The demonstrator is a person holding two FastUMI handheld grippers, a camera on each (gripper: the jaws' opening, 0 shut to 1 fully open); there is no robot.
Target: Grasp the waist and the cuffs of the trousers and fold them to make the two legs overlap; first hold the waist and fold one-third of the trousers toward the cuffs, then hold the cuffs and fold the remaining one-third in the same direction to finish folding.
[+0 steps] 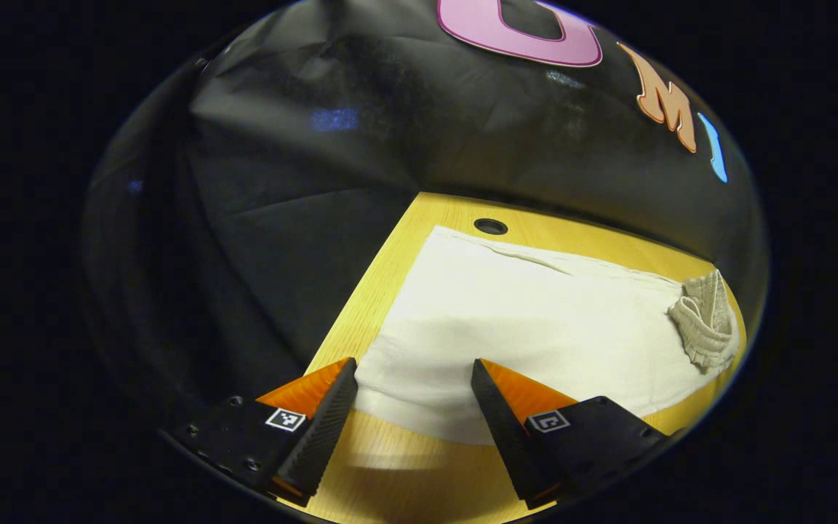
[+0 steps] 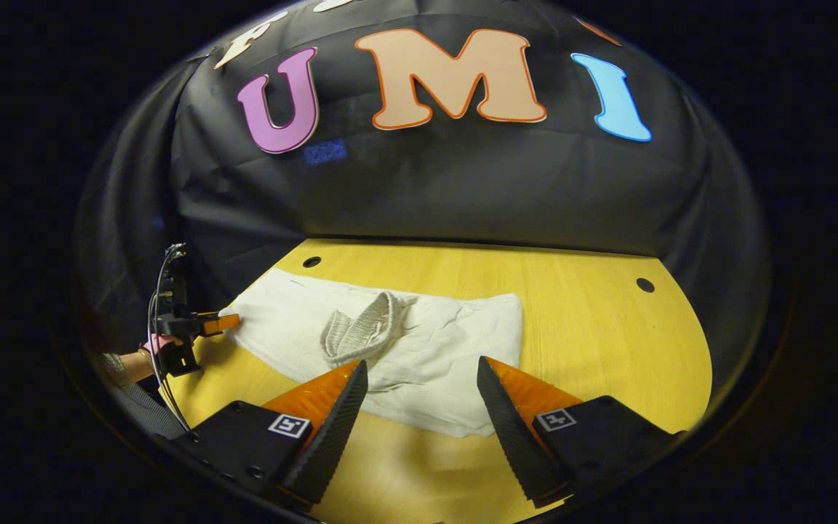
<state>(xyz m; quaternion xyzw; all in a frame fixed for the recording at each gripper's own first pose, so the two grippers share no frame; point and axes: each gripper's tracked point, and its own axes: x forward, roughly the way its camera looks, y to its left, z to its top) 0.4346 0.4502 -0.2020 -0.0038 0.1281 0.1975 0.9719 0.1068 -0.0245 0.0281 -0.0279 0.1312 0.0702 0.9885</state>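
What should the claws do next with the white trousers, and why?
Probably lower both open claws, left and right, onto the near edge of the trousers and close. The trousers lie flat on the table, and neither claw grips cloth yet.

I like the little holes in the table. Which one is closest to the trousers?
The far-left hole in the right gripper view, just past the corner of the trousers. The other hole, far right, has bare table around it.
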